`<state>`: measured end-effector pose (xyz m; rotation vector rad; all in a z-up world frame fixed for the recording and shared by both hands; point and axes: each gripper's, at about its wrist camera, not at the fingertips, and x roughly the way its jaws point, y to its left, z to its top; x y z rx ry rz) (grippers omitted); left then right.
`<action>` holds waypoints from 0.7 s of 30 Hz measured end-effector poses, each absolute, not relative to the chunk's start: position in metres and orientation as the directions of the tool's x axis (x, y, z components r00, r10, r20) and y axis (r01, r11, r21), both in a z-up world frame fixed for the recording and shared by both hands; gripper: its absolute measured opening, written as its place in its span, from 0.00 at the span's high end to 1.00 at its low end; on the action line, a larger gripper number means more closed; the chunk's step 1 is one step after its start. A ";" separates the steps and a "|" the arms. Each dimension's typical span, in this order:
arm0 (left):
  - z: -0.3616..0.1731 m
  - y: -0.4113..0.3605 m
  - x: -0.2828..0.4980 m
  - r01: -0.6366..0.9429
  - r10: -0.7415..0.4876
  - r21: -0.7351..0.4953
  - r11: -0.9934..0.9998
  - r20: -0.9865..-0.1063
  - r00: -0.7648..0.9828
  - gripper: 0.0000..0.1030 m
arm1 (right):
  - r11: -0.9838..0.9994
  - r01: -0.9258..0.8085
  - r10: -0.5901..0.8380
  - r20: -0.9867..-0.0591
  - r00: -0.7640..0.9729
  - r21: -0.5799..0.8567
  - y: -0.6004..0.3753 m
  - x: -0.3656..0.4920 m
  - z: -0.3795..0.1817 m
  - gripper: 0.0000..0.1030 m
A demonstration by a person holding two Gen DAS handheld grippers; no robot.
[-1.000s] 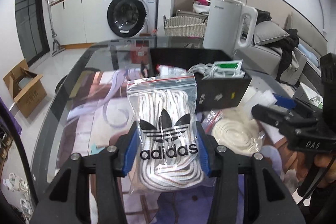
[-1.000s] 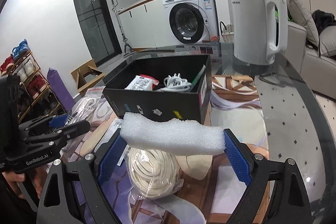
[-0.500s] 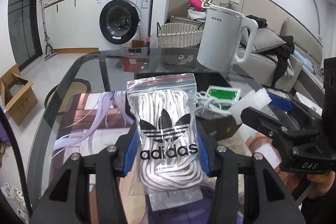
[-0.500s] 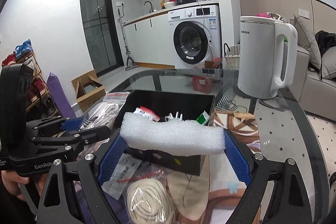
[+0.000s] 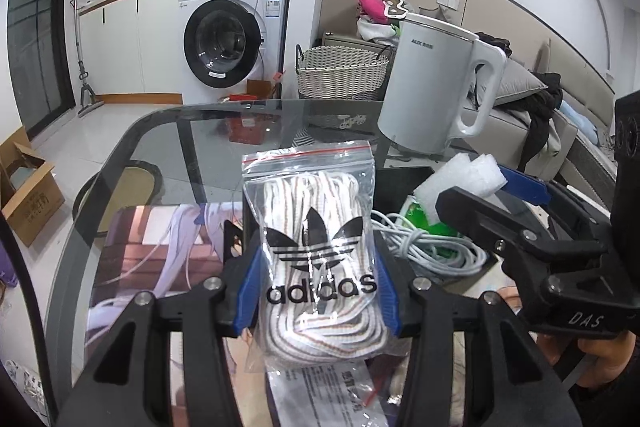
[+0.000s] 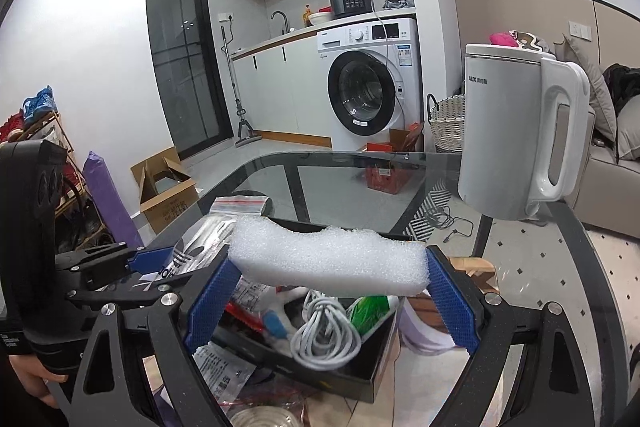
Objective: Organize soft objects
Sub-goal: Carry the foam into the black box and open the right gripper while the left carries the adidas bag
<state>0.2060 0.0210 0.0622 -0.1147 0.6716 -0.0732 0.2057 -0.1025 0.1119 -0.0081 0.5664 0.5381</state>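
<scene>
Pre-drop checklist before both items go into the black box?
1. Left gripper clamps the bag of laces: ok.
2. Right gripper holds the foam block at both ends: ok.
3. Black box open on top: ok.
4. Free space inside, beside the white cable and green packet: cannot tell.
5. Foam above the box: ok.
6. Kettle stands apart from the box: ok.

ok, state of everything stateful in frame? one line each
left gripper: shut on the zip bag
zip bag: sealed, laces inside, held upright
right gripper: shut on the foam block
foam block: held level, above the box
black box: open, holding a coiled white cable and packets
kettle: upright, lid closed
washing machine: door shut
</scene>
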 end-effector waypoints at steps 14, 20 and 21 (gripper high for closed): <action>0.061 0.036 0.214 0.011 -0.097 -0.144 0.989 -0.610 0.787 0.53 | 0.852 -0.501 0.502 -0.517 0.694 0.154 -0.098 0.235 0.099 0.05; 0.060 0.031 0.216 0.024 -0.099 -0.129 0.991 -0.614 0.783 0.53 | 0.856 -0.489 0.500 -0.502 0.706 0.166 -0.116 0.224 0.104 0.02; 0.060 0.030 0.216 0.025 -0.098 -0.127 0.992 -0.616 0.781 0.53 | 0.856 -0.489 0.501 -0.500 0.706 0.167 -0.118 0.222 0.105 0.02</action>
